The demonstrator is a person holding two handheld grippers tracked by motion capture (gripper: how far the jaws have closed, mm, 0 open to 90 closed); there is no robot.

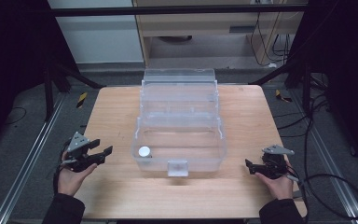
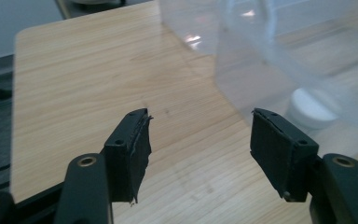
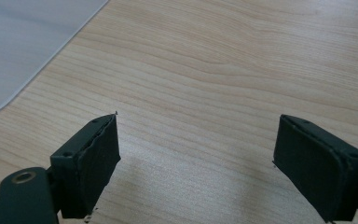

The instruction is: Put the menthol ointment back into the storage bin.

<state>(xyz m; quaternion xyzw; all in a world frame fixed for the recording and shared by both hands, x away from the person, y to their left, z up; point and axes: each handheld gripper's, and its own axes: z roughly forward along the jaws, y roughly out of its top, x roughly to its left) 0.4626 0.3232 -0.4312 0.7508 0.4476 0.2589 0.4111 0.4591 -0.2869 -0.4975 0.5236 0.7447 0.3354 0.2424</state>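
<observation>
1. Resting at the lower left of the high view, the left gripper (image 1: 103,152) has its jaws spread with nothing between them, just beside the clear plastic box (image 1: 179,122) at centre frame.
2. At lower right, the right gripper (image 1: 248,165) is likewise spread and empty, with bare wood between it and the box.
3. A small white cap (image 1: 144,151) lies inside the box's near-left corner.
4. The wooden table (image 1: 116,112) has rounded corners; grey floor and cables (image 1: 328,182) surround it.

- A clear storage box (image 1: 179,122) stands mid-table (image 1: 116,107), lid open behind it.
- A small round cap (image 1: 144,151) lies in the box's front left corner.
- Left tongs (image 1: 101,150) sit left of the box, right tongs (image 1: 248,165) right of it, both apart from it.
</observation>
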